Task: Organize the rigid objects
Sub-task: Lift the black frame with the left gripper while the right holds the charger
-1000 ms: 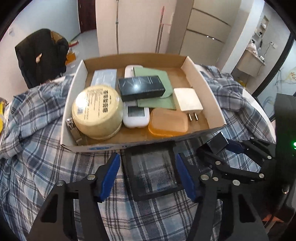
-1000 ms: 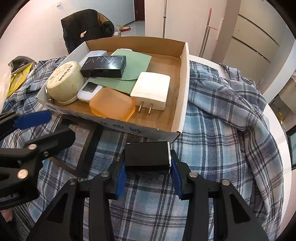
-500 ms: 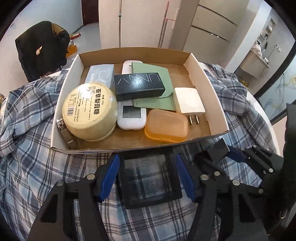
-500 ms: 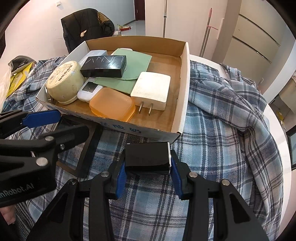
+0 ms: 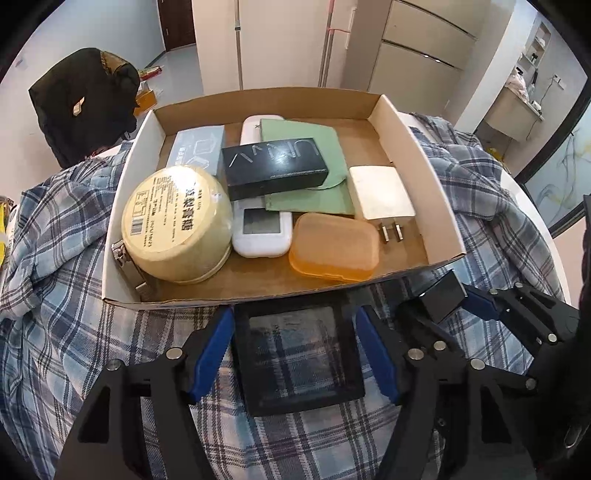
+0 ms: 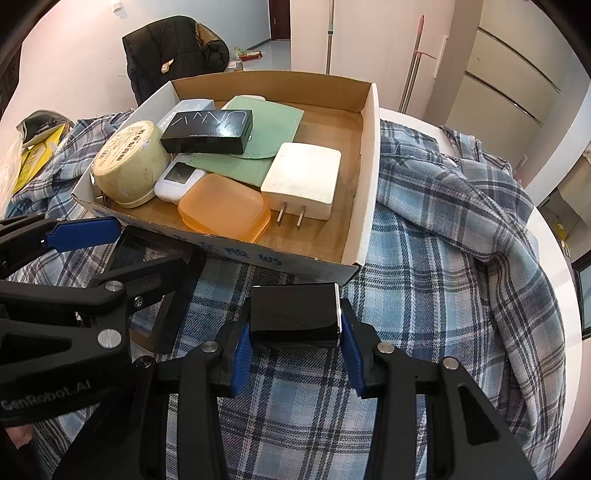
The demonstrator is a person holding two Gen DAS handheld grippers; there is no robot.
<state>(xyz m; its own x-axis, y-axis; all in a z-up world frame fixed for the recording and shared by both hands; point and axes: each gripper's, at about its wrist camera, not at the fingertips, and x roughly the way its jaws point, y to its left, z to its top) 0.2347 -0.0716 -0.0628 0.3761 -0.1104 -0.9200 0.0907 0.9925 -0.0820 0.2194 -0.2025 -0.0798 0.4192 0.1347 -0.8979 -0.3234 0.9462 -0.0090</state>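
Near the cardboard box (image 5: pixel 413 155), left hand-held gripper (image 5: pixel 295 354) is opening around black frame (image 5: pixel 295 354); right hand-held gripper (image 6: pixel 295 350) is gripping black block (image 6: pixel 295 314).

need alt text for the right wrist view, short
The right gripper is shut on a small black block above a blue plaid shirt. Behind it, a cardboard box holds a white charger, an orange case, a round cream tub and a black carton. The left gripper enters at left.

White walls (image 5: pixel 92 33), beige cabinets (image 5: pixel 424 55), plaid cloth (image 6: pixel 461 240) on table.
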